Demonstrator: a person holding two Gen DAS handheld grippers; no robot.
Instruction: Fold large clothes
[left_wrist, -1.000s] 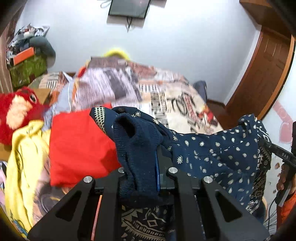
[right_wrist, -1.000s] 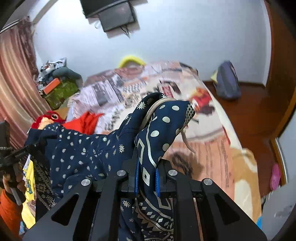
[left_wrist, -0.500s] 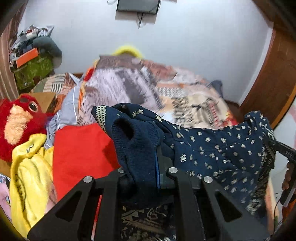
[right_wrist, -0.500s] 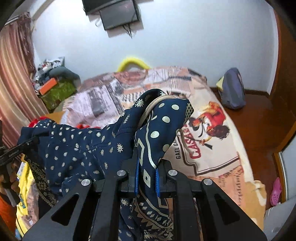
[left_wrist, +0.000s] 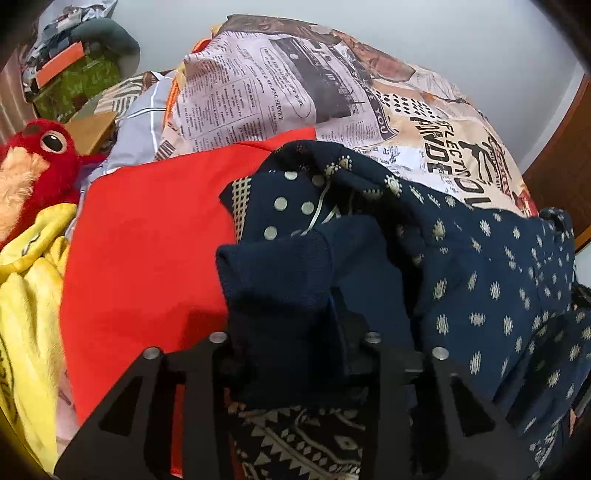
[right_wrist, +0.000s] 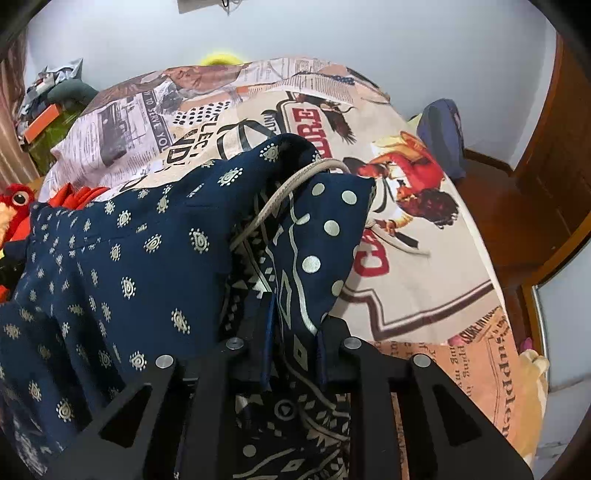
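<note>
- Between our two claws hangs the blue cloth (left_wrist: 480, 277). It runs sideways, from the left claw (left_wrist: 288, 317) across to the right claw (right_wrist: 293, 325). That long line is what the next move turns on.
- Each claw has one end, so no hand is nearer than the other.
- Both claws point down at the bed (right_wrist: 406, 288), and the cloth sags low over it. The bed lies ahead of us and below.
- Our left claw has just been opening. A thick, soft, dark fold sits between its jaws. We cannot tell if the pads press on it or only stand by it.
- Our right claw has just been opening a little too. Thin printed cloth is between its jaws, and the pads look tight on it.
- We think we are laying the cloth down. To lie flat, both ends should land level.
- The left end hangs over a red cloth (left_wrist: 147, 240), so it may land on that and not on the bed.
- The blue cloth is thin and floppy, with small pale dots and zigzag bands. One part is plain and knitted.
- A pale cord (right_wrist: 280, 192) loops out near the right claw. It could catch.
- A fuzzy yellow cloth (left_wrist: 26, 295) and a furry red toy (left_wrist: 33, 158) lie off to the left.
</note>
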